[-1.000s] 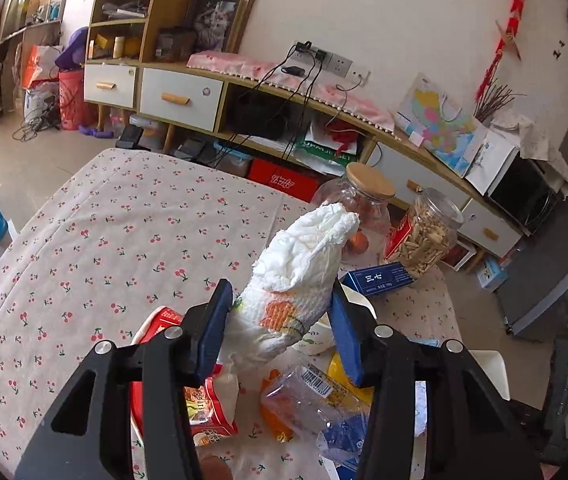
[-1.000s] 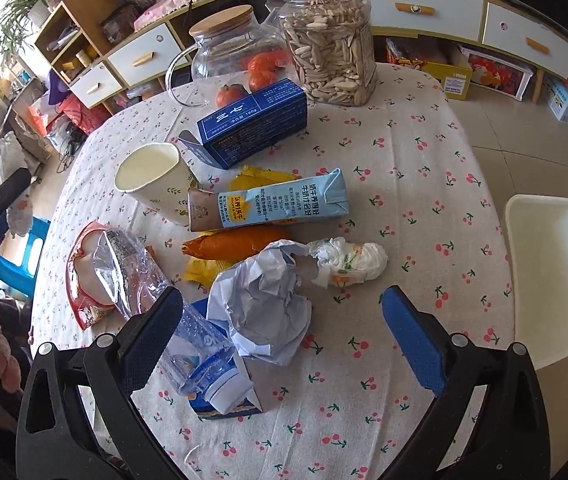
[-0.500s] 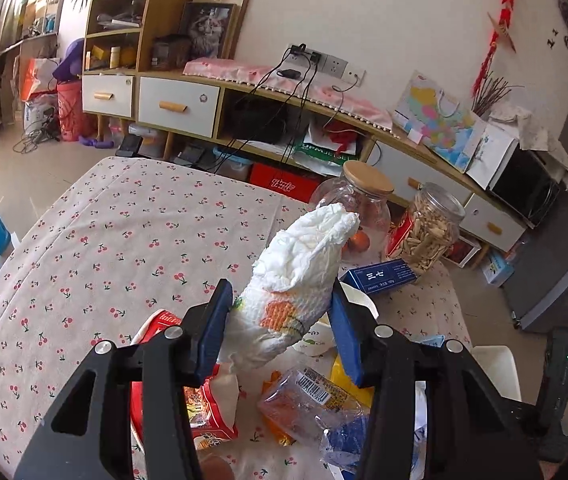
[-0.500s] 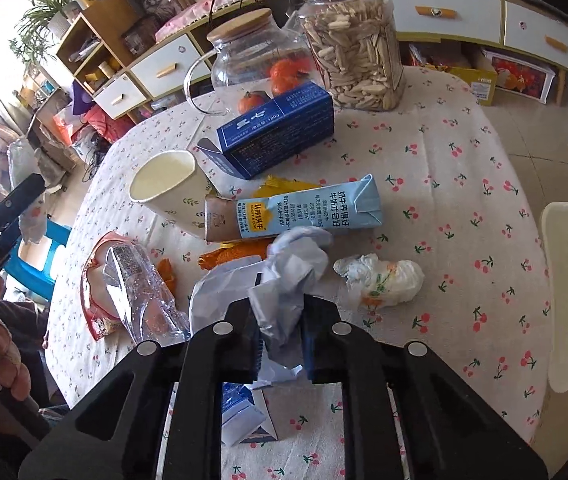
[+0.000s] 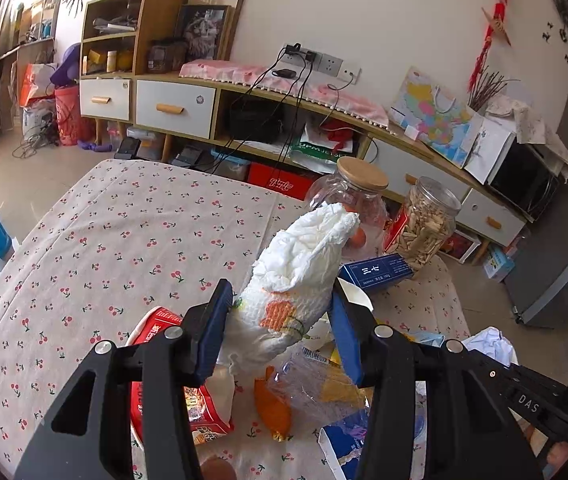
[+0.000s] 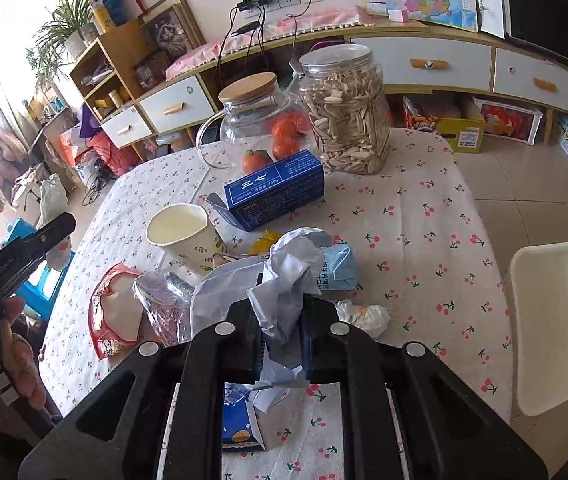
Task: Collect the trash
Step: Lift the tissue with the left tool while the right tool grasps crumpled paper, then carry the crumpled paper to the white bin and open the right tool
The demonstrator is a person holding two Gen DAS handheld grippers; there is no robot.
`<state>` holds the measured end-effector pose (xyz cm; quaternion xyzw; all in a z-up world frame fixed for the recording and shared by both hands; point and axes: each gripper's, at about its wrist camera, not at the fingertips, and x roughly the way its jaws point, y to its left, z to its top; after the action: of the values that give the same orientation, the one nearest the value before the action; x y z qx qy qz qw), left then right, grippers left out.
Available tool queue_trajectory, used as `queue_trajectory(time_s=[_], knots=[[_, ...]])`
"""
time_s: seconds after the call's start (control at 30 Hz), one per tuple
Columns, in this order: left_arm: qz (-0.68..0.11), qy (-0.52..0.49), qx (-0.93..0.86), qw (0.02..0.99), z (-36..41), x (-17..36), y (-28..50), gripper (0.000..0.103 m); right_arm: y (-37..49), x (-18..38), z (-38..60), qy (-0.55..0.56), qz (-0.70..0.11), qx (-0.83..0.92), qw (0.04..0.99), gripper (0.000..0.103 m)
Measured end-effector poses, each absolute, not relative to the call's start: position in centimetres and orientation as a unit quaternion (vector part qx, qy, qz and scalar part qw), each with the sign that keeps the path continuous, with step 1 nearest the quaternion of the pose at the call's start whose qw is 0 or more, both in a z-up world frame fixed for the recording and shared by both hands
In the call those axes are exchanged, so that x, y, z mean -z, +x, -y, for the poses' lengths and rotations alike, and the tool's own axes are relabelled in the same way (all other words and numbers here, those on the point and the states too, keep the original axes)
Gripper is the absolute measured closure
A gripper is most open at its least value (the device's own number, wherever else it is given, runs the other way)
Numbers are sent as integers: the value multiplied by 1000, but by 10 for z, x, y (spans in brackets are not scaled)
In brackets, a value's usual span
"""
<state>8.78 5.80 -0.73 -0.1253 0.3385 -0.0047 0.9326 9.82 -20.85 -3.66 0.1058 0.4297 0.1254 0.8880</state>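
Cherry-print cloth covers your table (image 6: 424, 216), with a long sideboard (image 6: 436, 60) behind it and a white bin (image 6: 552, 328) waiting just off the table's edge, presumably for the rubbish. Jars, a blue carton (image 6: 275, 188) and a paper cup (image 6: 183, 236) crowd the far side; the litter lies nearer you. Your left gripper (image 5: 279, 328) stands partly open but pinched on a wad of tissue (image 5: 300, 276), held clear of the table so it can travel. Your right gripper (image 6: 279, 332) is squeezed nearly closed on a sheet of crumpled paper (image 6: 284, 276), lifted just above the heap. A smaller tissue ball (image 6: 364, 316) lies on the cloth beside it.
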Motion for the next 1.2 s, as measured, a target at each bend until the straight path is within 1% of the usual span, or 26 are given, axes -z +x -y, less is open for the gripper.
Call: queue_trajectory(time_s=[0.4,0.63,1.0,1.2], knots=[[-332,-111,23,936,-25,3,78,55,88,11,242,117,-374,-93,915,90],[-341,-115,40,932,-2,8,75,55,78,0,279,106,-337,-31,935,90],[-344,-90,80,931,53,3,75,55,70,1,349,104,-318,77,939,90],[-347,-72,108,929,93,1,78,55,73,15,402,120,-342,159,918,90]])
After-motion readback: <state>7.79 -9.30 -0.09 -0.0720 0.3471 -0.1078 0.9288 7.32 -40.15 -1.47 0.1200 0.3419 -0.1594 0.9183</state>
